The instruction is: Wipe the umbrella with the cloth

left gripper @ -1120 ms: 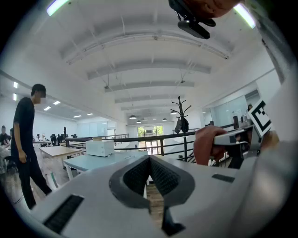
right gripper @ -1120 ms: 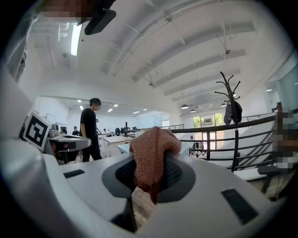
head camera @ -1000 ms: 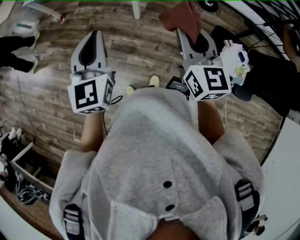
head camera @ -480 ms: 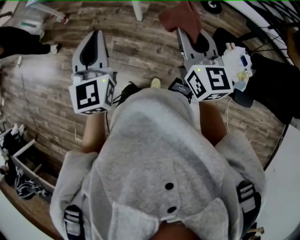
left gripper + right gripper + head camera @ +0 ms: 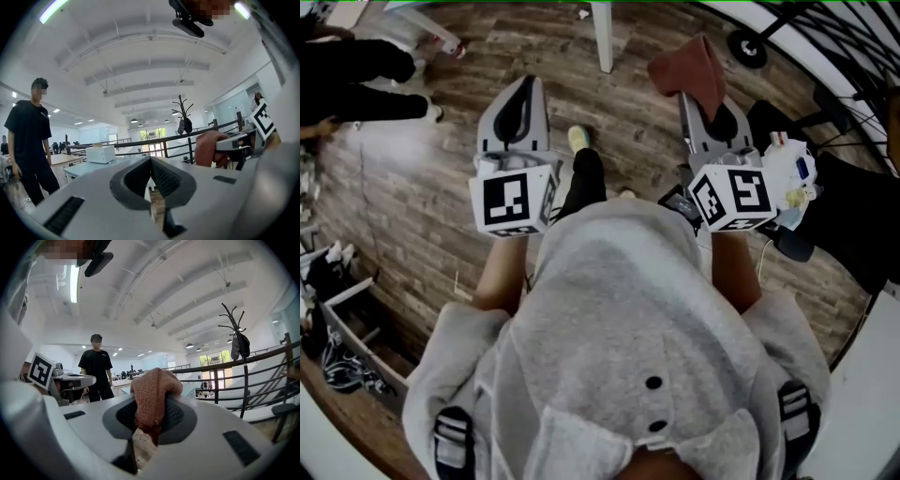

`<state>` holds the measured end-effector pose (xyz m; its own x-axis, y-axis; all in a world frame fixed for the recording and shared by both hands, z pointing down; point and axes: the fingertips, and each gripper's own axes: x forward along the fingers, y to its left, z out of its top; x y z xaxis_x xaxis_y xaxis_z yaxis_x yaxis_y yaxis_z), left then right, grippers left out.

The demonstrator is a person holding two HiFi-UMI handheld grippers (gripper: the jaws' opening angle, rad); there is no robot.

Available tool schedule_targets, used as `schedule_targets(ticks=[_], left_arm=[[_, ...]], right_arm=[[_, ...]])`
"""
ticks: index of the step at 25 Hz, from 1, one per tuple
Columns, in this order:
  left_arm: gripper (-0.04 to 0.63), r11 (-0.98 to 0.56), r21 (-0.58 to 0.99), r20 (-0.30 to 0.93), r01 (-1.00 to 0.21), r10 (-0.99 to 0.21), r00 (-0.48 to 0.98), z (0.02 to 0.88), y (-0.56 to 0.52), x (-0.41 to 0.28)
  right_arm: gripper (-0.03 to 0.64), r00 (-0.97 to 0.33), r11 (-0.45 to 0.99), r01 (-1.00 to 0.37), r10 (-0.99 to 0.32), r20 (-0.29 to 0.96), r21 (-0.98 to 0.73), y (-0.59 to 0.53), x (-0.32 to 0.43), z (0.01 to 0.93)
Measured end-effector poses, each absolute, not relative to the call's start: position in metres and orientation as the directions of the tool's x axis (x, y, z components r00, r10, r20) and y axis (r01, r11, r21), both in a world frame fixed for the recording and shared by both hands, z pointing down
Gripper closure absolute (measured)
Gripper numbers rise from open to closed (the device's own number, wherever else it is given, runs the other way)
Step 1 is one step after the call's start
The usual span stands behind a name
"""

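By my reading the wiping has not begun. The cloth, a rust-red rag, is bunched between the jaws of the right gripper, which are clamped tight on it. It touches nothing else and hangs in open air above the wood floor. The left gripper, left of the cloth, has its jaws pressed together with nothing in them. No umbrella can be made out for sure; a dark mass right of the cloth may be it, though I cannot tell. Finding and reaching the umbrella, then rubbing it down, all remains to be done. Beyond the cloth to the right stand a railing and a coat rack. Beyond it to the left a person in black stands near a table with a white box, possibly in the path.
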<state>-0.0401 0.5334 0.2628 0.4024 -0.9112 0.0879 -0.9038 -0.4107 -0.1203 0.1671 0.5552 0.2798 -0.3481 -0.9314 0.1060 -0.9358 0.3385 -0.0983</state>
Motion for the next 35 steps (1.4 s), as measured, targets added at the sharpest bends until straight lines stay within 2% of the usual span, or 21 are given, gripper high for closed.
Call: schedule_targets(ticks=[13, 22, 28, 35], left_arm=[[0.580, -0.406, -0.066, 0.127, -0.912, -0.910, 0.396, 0.287, 0.386, -0.074], [0.580, -0.405, -0.009, 0.144, -0.914, -0.905, 0.400, 0.287, 0.272, -0.132], [0.580, -0.468, -0.008, 0.093, -0.884, -0.880, 0.465, 0.287, 0.223, -0.134], [0.580, -0.490, 0.018, 0.099, -0.872, -0.867, 0.489, 0.290, 0.188, -0.139]], right_arm=[[0.541, -0.374, 0.368, -0.927, -0.912, 0.166, -0.069, 0.407, 0.126, 0.289], [0.541, -0.362, 0.359, -0.932, -0.912, 0.195, -0.049, 0.295, 0.054, 0.285], [0.541, -0.332, 0.338, -0.941, -0.921, 0.203, -0.008, 0.248, 0.033, 0.286], [0.541, -0.309, 0.321, -0.947, -0.927, 0.212, 0.022, 0.212, 0.027, 0.281]])
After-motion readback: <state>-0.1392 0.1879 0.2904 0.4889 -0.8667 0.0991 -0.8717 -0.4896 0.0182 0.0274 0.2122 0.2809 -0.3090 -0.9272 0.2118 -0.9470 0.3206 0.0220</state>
